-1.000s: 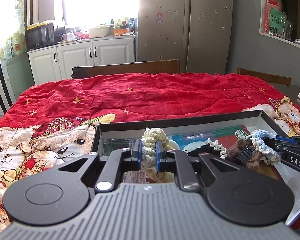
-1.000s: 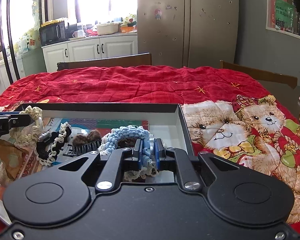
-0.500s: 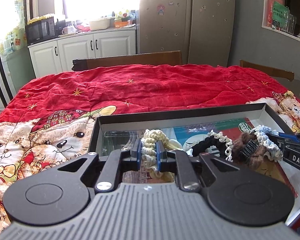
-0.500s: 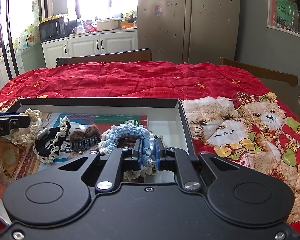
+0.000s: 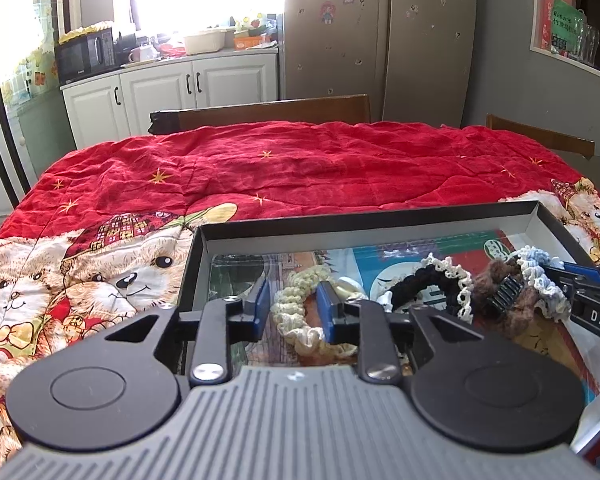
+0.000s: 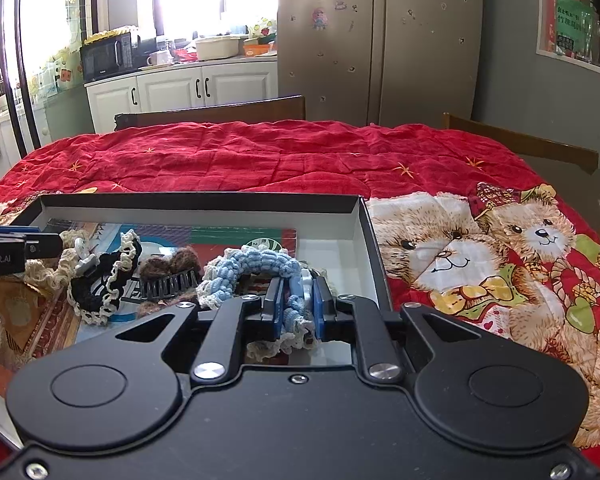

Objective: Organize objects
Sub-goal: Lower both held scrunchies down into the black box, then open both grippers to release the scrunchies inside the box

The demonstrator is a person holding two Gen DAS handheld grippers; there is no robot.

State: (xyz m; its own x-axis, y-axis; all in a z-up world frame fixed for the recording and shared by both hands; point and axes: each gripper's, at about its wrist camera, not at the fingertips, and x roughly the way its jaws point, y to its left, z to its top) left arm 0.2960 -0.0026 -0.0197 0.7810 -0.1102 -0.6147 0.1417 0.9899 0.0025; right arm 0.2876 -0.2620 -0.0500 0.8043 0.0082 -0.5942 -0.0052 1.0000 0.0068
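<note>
A black shallow box (image 5: pixel 364 222) (image 6: pixel 204 200) lies on the red bear blanket. Inside lie a cream crochet scrunchie (image 5: pixel 296 312) (image 6: pixel 60 264), a black one with cream trim (image 5: pixel 428 286) (image 6: pixel 100 288), a brown fuzzy hair clip (image 5: pixel 504 292) (image 6: pixel 168 270) and a blue crochet scrunchie (image 6: pixel 256 264) (image 5: pixel 540 276). My left gripper (image 5: pixel 293 306) is open, its pads either side of the cream scrunchie, which rests in the box. My right gripper (image 6: pixel 298 308) is still closed around the blue scrunchie, which lies in the box.
The box floor holds printed cards and packets (image 6: pixel 244 236). Red blanket (image 5: pixel 300 168) covers the table beyond the box. Wooden chair backs (image 5: pixel 268 110) stand at the far edge and right. Kitchen cabinets (image 5: pixel 172 88) and a fridge (image 5: pixel 380 40) are behind.
My left gripper has opened and let go of the cream scrunchie, which now lies in the box. The right gripper's jaws have widened slightly around the blue scrunchie.
</note>
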